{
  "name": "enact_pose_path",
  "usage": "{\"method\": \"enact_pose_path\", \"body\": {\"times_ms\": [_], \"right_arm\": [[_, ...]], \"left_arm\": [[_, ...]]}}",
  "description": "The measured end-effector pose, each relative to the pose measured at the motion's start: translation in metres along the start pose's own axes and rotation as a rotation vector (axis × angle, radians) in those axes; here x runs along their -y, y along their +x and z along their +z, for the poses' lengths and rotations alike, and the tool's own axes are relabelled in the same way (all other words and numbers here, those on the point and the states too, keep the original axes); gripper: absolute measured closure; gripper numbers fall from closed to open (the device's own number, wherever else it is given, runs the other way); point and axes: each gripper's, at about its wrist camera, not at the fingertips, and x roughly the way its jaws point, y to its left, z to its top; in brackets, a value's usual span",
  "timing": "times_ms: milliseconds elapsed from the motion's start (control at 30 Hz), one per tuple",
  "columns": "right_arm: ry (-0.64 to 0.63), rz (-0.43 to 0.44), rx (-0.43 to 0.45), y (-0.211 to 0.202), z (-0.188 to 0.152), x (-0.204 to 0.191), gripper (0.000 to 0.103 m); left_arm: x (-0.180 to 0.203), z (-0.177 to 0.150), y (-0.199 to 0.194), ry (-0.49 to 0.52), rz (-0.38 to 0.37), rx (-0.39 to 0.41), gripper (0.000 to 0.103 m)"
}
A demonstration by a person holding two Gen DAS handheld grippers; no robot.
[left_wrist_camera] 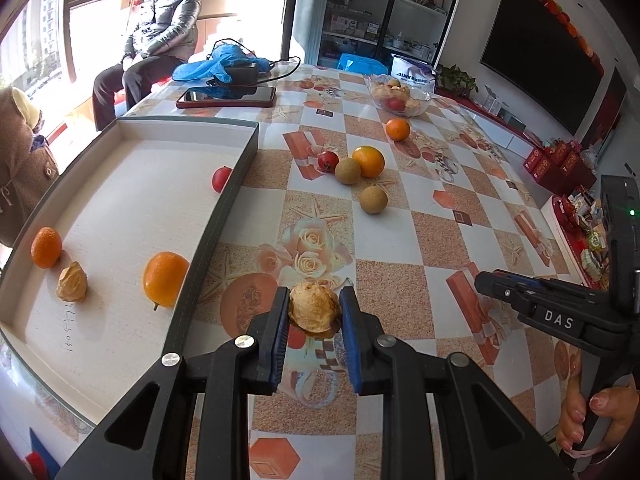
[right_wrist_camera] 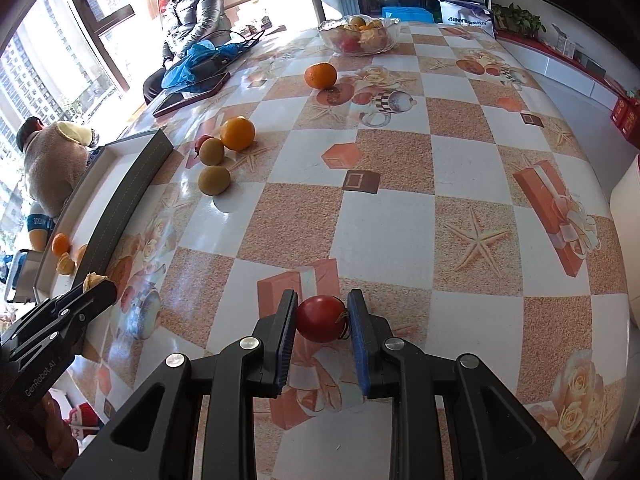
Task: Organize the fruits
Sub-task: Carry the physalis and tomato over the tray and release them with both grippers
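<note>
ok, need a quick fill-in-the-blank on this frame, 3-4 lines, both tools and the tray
1. The left tool is shut on a wrinkled tan fruit, and the right tool is shut on a ____ fruit.
2. The tray holds ____ pieces of fruit.
3. The tray sits on the ____ side of the left wrist view.
4. The glass bowl of fruit stands at the ____ end of the table.

Missing words: red; four; left; far
</note>
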Motion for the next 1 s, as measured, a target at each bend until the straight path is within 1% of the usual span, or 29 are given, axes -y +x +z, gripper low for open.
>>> {"method": "enact_pose_path", "body": {"times_ms": [133,267,467,600,667,800,1000], "right_arm": [[-0.032,0.033,-0.002,-0.002,0.012,-0.023,0.076],[-0.076,0.081,-0.011,-0.002,0.028,-0.055,0.076],[-0.175,0.145,-0.015,0.002,0.053,-0.116,0.076],[-0.230,0.197,-0.039,0.012,0.068,-0.158,0.076],[-0.246,0.221,-0.053,0.019,0.075,-0.177,0.076],[-0.243,0.272,-0.094,0.036,0.084,-0.205,0.076],[-0.275,0.283,-0.133,0.056,0.082,-0.233,0.076]], "left_arm": [[-0.017,0.011,-0.013,-0.020,0.015,0.020,0.076],[-0.043,0.026,-0.024,-0.038,0.070,0.042,0.076],[-0.100,0.043,-0.033,-0.134,0.150,0.059,0.076],[-0.130,0.045,-0.027,-0.188,0.196,0.036,0.076],[-0.138,0.044,-0.022,-0.202,0.207,0.022,0.076],[-0.145,0.038,-0.013,-0.196,0.241,0.004,0.076],[-0.153,0.032,-0.005,-0.199,0.248,-0.014,0.076]]}}
